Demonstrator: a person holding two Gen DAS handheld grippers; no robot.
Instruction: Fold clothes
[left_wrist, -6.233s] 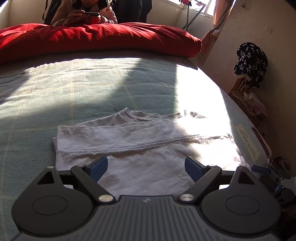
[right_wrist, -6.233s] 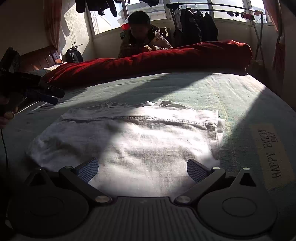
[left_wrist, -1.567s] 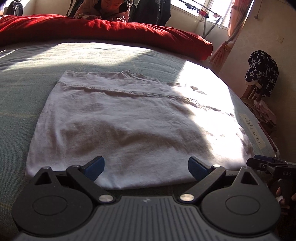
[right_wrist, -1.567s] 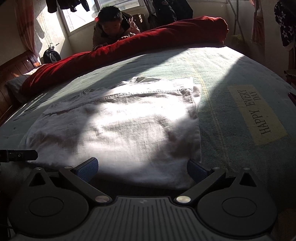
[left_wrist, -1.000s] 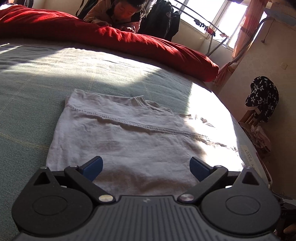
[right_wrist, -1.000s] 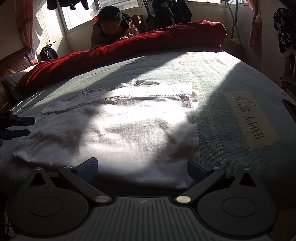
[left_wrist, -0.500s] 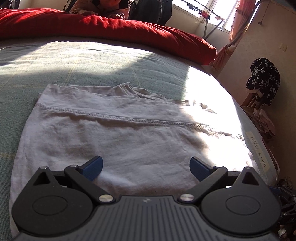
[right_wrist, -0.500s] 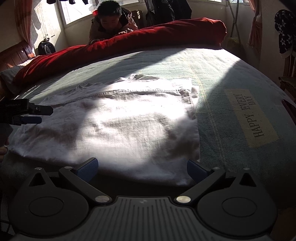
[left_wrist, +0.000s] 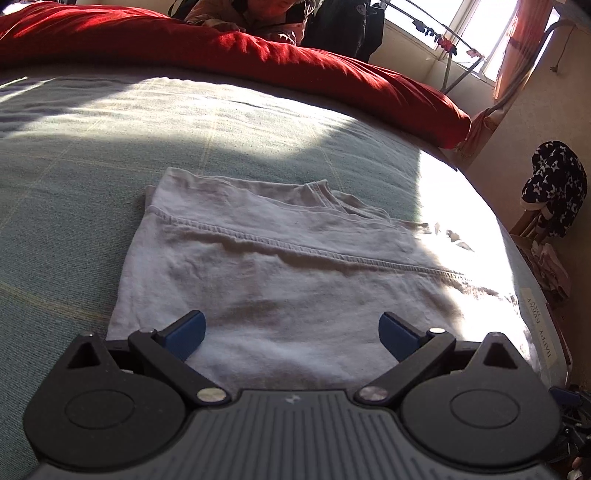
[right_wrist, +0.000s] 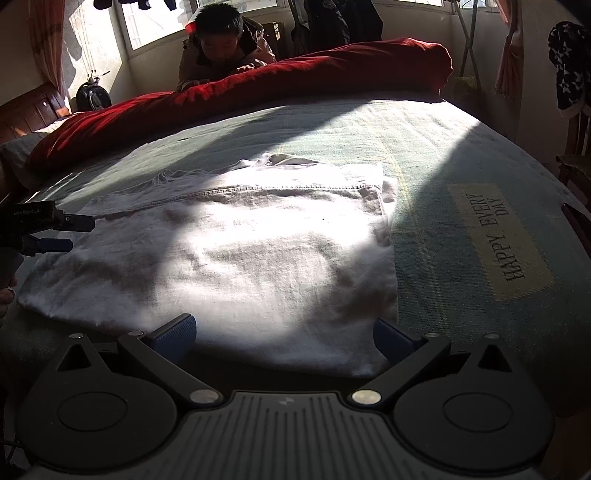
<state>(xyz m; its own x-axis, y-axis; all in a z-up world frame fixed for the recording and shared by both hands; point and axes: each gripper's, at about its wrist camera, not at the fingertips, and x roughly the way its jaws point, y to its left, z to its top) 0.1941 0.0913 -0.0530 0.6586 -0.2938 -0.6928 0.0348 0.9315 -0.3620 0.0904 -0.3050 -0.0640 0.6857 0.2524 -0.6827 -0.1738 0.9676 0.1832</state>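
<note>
A white T-shirt lies flat on the green bedspread, folded over with a stitched hem across it; it also shows in the right wrist view. My left gripper is open and empty, its blue pads over the shirt's near edge. My right gripper is open and empty at the shirt's near right corner. The left gripper also shows at the left edge of the right wrist view, beside the shirt's left side.
A long red pillow lies along the far side of the bed, with a person leaning behind it. A "HAPPY EVERY DAY" label marks the bedspread at right. Dark starred clothing hangs off the bed's right side.
The left gripper has shifted forward and rightward over the shirt's left part. The right gripper has edged closer to the shirt's near right corner. Both stay open.
</note>
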